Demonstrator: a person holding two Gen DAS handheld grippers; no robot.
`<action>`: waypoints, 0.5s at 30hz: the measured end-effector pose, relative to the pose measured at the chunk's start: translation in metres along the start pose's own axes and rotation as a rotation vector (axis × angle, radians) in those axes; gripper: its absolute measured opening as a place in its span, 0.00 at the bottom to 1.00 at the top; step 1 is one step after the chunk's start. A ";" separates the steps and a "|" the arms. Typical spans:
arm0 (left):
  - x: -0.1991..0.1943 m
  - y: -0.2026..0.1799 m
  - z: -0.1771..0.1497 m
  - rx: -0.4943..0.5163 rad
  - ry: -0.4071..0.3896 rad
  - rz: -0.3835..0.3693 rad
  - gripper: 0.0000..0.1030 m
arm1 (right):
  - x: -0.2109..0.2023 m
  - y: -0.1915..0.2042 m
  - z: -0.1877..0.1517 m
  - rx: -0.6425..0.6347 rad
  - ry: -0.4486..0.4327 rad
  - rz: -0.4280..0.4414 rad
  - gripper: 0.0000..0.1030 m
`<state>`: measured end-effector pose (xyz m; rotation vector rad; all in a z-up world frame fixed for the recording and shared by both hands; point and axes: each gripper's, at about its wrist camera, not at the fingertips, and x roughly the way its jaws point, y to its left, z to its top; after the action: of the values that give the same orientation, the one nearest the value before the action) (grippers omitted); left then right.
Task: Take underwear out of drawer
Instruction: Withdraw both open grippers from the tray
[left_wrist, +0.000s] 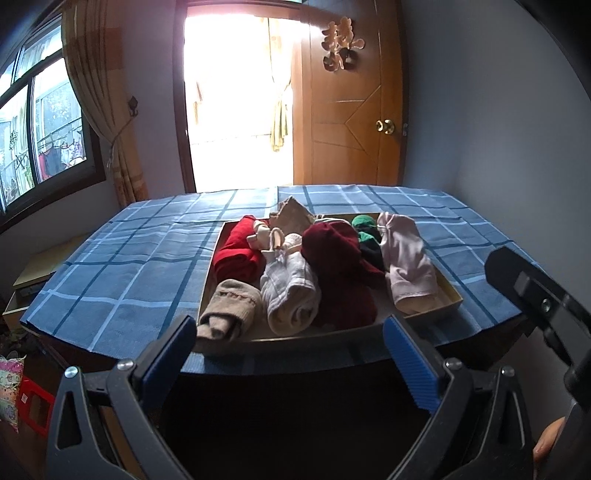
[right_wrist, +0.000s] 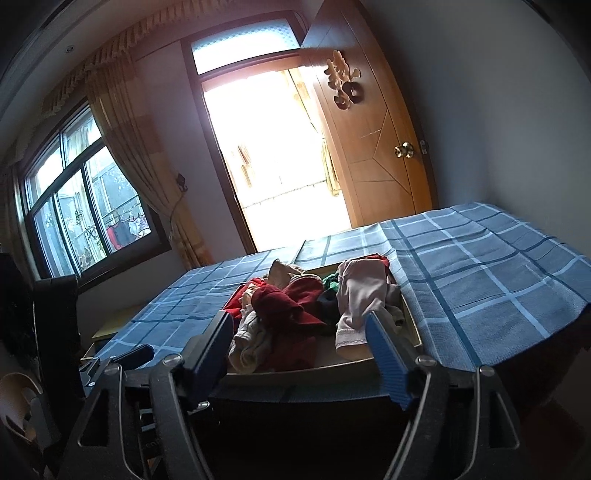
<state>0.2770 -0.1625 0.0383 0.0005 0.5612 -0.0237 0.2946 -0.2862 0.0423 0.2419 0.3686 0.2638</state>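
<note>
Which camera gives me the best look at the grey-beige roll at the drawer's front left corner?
The left wrist view. There the grey-beige roll lies in full sight at the drawer's near-left corner, beside the white roll. In the right wrist view the right gripper's left finger covers that corner, so it doesn't show.

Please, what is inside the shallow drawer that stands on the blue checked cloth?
The drawer holds rolled garments: a bright red one, a beige one, a white one, a dark red one, something green and a pale pink one. They cover most of its floor.

Double-happiness character ornament (left_wrist: 342, 45) on wooden door (left_wrist: 354, 122); no other text legible.
</note>
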 end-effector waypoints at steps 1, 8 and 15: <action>-0.004 0.000 -0.001 0.002 -0.005 -0.001 0.99 | -0.003 0.001 0.000 0.002 -0.001 0.001 0.74; -0.033 0.001 -0.012 0.000 -0.048 0.004 0.99 | -0.028 0.006 -0.006 0.007 -0.028 0.014 0.74; -0.061 0.009 -0.019 -0.008 -0.079 0.023 1.00 | -0.053 0.014 -0.013 -0.006 -0.038 0.021 0.74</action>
<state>0.2155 -0.1520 0.0549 -0.0014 0.4823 0.0008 0.2387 -0.2860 0.0519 0.2450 0.3272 0.2809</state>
